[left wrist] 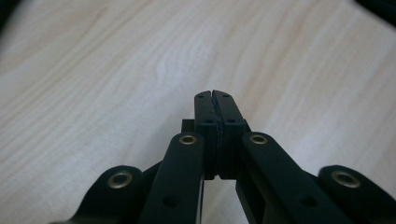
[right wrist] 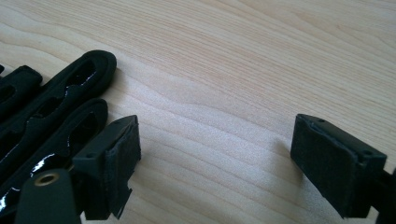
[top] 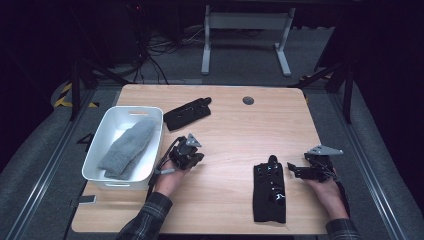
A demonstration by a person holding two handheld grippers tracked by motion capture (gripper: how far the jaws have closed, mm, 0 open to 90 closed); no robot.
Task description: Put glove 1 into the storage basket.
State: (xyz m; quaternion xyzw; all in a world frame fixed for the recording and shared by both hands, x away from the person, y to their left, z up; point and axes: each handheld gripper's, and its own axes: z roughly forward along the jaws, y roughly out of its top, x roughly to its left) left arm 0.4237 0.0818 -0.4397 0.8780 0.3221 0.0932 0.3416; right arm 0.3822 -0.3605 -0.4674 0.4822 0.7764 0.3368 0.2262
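Two black gloves on table. One black glove (top: 269,192) lying flat at near right, fingers pointing far, just left of right gripper (top: 295,170); shiny patches on its fingers seen at left of right gripper view (right wrist: 51,112). Second black glove (top: 187,113) lying at far centre-left, just right of white bin (top: 101,132), well apart from first. One grey towel (top: 127,147), folded, inside bin. One bin, at left edge of wooden table (top: 235,135).

Right gripper: tongs spread wide, nothing between them, bare wood in the gap; left pad just beside glove's fingers, contact not discernible. Held in right hand (top: 327,190), forearm in from near right, gripper pointing left toward glove, low over table.

Left gripper (top: 192,156): tongs pressed together, pads meeting, nothing clamped; bare wood ahead in left gripper view (left wrist: 215,100). Held in left hand (top: 170,180), plaid sleeve in from near edge, gripper between bin and near glove, angled toward far right.
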